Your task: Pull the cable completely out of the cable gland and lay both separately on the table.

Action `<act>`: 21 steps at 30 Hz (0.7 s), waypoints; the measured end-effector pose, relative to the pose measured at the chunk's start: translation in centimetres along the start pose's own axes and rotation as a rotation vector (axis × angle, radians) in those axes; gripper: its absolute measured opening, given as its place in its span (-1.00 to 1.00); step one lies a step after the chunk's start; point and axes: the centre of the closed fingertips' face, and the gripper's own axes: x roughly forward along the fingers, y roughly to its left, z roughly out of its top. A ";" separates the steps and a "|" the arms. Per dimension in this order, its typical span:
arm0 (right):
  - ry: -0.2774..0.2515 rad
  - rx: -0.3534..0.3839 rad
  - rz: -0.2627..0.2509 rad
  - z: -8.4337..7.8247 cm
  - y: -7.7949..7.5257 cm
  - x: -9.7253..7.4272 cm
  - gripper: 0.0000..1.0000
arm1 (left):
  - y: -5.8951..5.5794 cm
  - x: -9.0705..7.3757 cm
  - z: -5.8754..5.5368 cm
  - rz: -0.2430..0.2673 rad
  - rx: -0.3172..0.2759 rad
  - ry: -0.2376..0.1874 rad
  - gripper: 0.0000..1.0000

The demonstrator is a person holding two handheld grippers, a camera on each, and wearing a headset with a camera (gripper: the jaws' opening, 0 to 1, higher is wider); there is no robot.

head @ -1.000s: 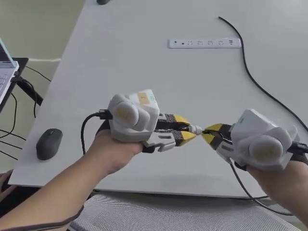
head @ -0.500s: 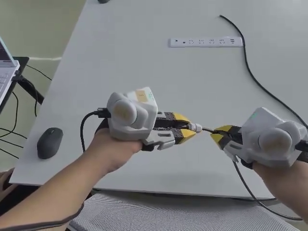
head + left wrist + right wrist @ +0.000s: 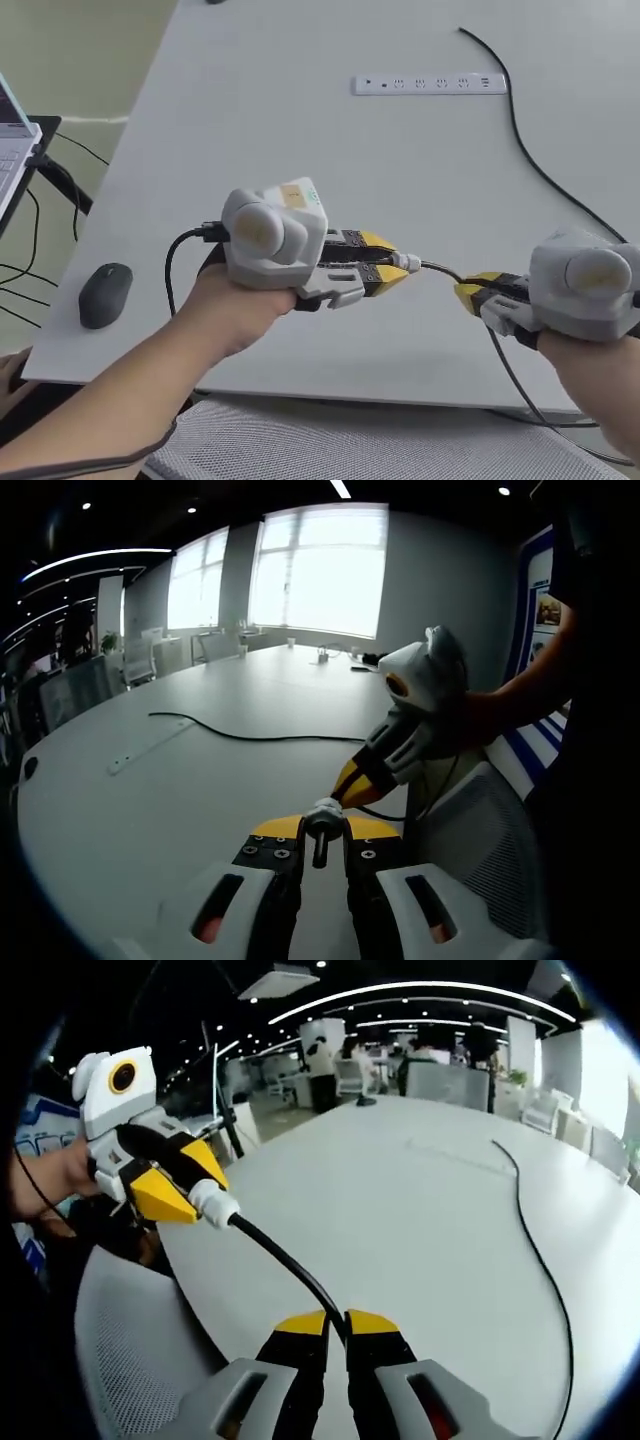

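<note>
Now the left gripper [image 3: 393, 270] is clamped on the white cable gland [image 3: 406, 265], held in the air over the near edge of the worktop [image 3: 300, 140]. The right gripper [image 3: 470, 291] has its jaws pinched tight on the black cable [image 3: 440, 270], which spans the gap from the gland's mouth.

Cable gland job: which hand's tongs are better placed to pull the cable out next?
Right, probably. The right tongs are shut on the black cable, clear of the cable gland, and free to draw away. The left tongs clamp the gland itself, so they serve better as the anchor.
</note>
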 end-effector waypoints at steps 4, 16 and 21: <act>0.014 0.045 -0.009 -0.6 -0.3 0.0 -0.99 | 0.0 0.1 -0.1 -0.003 0.001 0.001 -0.69; 0.031 0.144 -0.004 -1.4 -0.3 0.2 -0.98 | 0.0 0.2 -0.3 -0.008 0.008 0.006 -0.69; 0.023 0.115 -0.015 -1.3 -0.6 0.0 -0.98 | -0.1 0.3 -0.1 -0.011 0.009 0.005 -0.69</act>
